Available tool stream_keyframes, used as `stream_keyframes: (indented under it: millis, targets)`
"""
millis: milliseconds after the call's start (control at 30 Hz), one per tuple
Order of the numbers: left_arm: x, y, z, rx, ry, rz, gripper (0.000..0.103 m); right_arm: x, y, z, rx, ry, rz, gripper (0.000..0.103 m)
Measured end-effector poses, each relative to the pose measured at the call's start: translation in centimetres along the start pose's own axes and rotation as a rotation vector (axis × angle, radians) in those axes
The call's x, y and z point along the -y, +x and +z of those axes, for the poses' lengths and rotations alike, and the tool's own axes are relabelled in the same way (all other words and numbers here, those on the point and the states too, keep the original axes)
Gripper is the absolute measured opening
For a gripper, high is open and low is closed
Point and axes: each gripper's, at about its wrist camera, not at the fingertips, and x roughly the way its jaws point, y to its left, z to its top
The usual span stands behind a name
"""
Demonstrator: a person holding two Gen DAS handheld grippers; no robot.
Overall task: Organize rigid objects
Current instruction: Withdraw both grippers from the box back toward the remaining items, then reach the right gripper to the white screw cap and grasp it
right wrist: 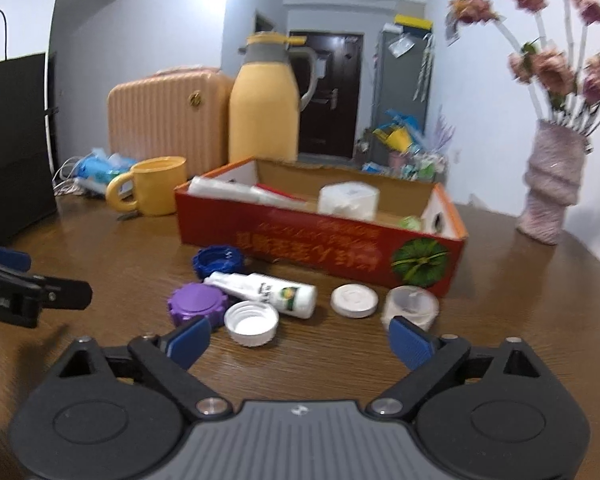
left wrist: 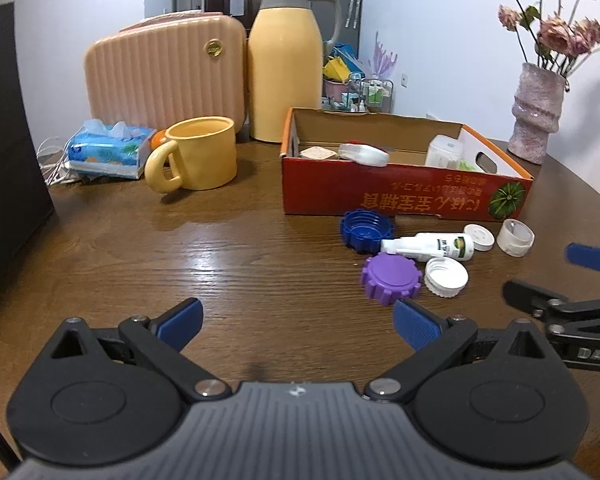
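The right claw (right wrist: pixel 298 342) stands wide apart and holds nothing; its blue pads (right wrist: pixel 410 342) hang above the counter (right wrist: pixel 120 248), just short of the white ribbed cap (right wrist: pixel 251 323), which lies open side up between the pad lines but untouched. The left claw (left wrist: pixel 298 326) is likewise spread and empty, over bare wood, with the purple toothed cap (left wrist: pixel 392 278) just beyond its right pad.

Around these lie the other loose pieces: a blue cap (right wrist: pixel 217 261), a small white bottle (right wrist: pixel 262 293) on its side touching the purple and white caps, a flat white lid (right wrist: pixel 354 300) and a short translucent cup (right wrist: pixel 410 306). All sit in front of the red cardboard box (right wrist: pixel 300 246), which already holds a few white items.

These look like hard, light plastic parts that should neither bend nor break, though they may skid on the glossy wood. The ribbed cap seems best pinched across its rim, where the ridges give purchase; the bottle across its middle, since it could roll.
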Motion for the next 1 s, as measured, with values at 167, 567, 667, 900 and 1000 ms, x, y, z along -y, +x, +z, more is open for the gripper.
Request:
stream_keyframes:
  millis: [167,567,667,900,1000]
  targets:
    - [-1.4,0.4,-0.3,-0.012,-0.032,0.023,0.103,-0.6,3.0,0.4,-0.041,0.010,0.018,0.091]
    - [-3.0,1.1,-0.6,-0.022,-0.038,0.072,0.103,-1.4,6.7,1.2,-0.114,-0.013,0.049,0.072]
    - [-2.8,1.2,-0.7,-0.025,-0.031,0.067,0.103,-1.6,7.2,1.0,-0.131,-0.013,0.066,0.052]
    - [-2.2,1.5,-0.6,-0.032,-0.016,0.049,0.103,-1.7,6.8,0.5,-0.103,-0.017,0.079,0.039]
    - [-1.8,1.8,-0.3,-0.036,-0.005,0.040,0.103,-1.5,6.3,0.5,-0.081,-0.014,0.073,0.039]
